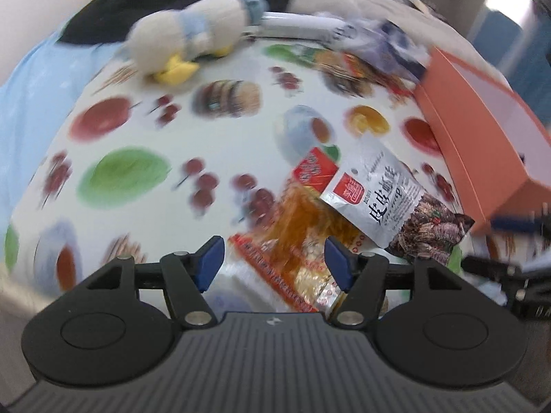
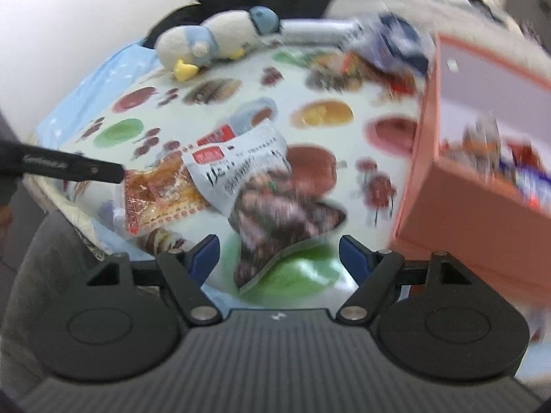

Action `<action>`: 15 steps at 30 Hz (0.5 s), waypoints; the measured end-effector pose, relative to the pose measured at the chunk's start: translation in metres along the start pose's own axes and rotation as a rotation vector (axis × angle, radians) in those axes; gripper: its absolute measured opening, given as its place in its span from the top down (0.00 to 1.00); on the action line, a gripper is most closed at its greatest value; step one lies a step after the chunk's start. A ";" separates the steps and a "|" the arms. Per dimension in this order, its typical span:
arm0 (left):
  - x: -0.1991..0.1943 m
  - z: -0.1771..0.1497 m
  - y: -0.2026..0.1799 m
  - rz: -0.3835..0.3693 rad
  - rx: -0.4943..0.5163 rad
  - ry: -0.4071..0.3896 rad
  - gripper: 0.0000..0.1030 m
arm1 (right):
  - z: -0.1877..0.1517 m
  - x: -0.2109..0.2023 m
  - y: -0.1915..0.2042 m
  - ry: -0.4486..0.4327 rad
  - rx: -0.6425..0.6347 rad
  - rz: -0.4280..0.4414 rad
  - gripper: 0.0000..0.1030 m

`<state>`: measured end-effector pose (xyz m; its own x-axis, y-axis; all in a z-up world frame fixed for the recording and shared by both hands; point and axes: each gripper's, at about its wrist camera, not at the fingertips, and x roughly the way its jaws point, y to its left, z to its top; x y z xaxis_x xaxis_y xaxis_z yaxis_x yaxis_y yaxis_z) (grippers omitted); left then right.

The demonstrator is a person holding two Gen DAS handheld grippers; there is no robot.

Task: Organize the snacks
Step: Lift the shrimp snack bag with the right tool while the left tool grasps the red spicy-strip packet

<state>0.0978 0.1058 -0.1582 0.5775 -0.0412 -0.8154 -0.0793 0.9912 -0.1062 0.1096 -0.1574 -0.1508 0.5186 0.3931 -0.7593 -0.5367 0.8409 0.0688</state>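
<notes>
A silver and brown snack packet (image 1: 396, 203) lies on a fruit-print tablecloth (image 1: 172, 130), partly over an orange and red snack packet (image 1: 303, 237). My left gripper (image 1: 273, 261) is open, its jaws on either side of the orange packet's near end. In the right wrist view the silver packet (image 2: 261, 192) lies just ahead of my open right gripper (image 2: 279, 254), with the orange packet (image 2: 158, 192) to its left. An orange box (image 2: 458, 186) at the right holds several snack packets (image 2: 499, 158).
A plush penguin (image 1: 193, 41) lies at the far side of the table, beside a white tube (image 1: 296, 24) and more packets (image 1: 361, 65). The orange box (image 1: 482, 127) stands at the right edge. The left gripper's finger (image 2: 69, 165) shows at the left.
</notes>
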 end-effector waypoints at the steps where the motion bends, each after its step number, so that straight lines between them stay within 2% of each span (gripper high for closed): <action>1: 0.004 0.003 -0.002 0.003 0.035 0.006 0.33 | 0.003 0.000 0.002 -0.014 -0.035 0.001 0.24; 6: 0.020 0.012 -0.005 -0.009 0.146 0.028 0.33 | 0.022 0.010 0.010 -0.063 -0.219 0.032 0.24; 10: 0.032 0.012 -0.004 -0.018 0.210 0.052 0.33 | 0.028 0.032 0.017 -0.027 -0.363 0.031 0.24; 15: 0.047 0.009 0.000 -0.037 0.255 0.088 0.34 | 0.028 0.054 0.016 0.048 -0.397 0.040 0.24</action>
<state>0.1323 0.1047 -0.1908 0.5024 -0.0776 -0.8612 0.1538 0.9881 0.0007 0.1475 -0.1122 -0.1722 0.4657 0.3968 -0.7910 -0.7760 0.6128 -0.1495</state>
